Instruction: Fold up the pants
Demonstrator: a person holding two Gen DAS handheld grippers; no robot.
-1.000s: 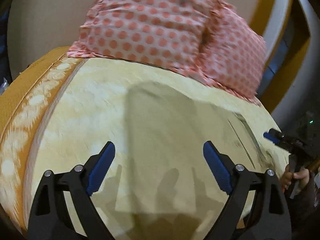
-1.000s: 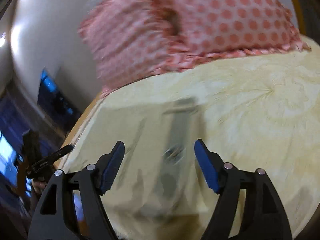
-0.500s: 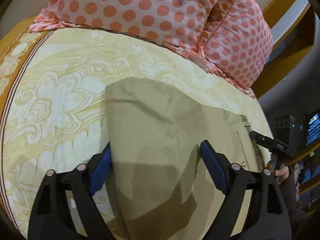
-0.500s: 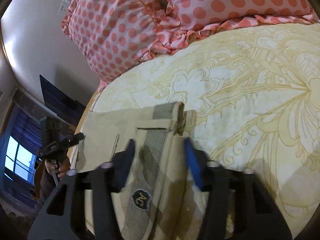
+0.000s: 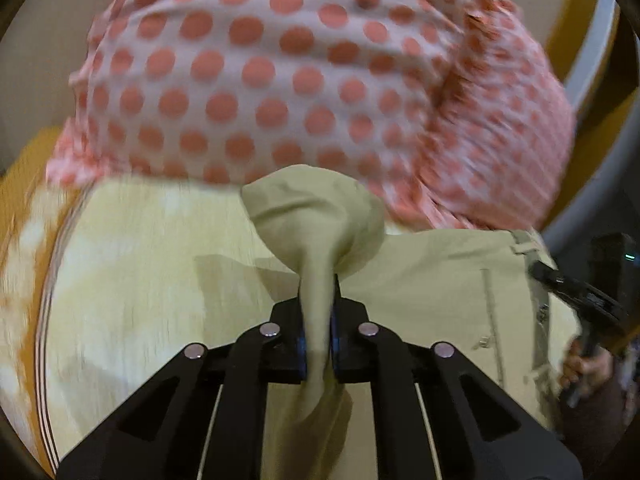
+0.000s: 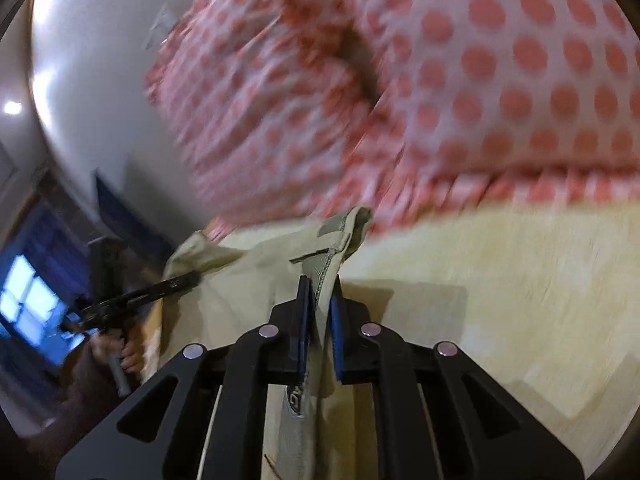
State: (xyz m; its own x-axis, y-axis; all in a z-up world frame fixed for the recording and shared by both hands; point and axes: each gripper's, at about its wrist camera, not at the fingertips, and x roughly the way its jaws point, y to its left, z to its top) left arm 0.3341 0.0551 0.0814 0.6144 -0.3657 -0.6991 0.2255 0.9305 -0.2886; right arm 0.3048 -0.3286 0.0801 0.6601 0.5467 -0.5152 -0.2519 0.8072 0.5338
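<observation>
Each gripper, left gripper (image 5: 318, 316) and right gripper (image 6: 319, 320), pinches an end of the khaki cotton pants (image 5: 432, 276), which stretch toward twelve o'clock on the yellow patterned bed (image 5: 140, 248).

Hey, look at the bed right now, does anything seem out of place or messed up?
Nothing looks damaged or spilled. The pants are bunched rather than flat: the left gripper pinches a puffed wad of cloth, the right gripper the waistband edge. That fits a fold under way. Both views are blurred.
</observation>
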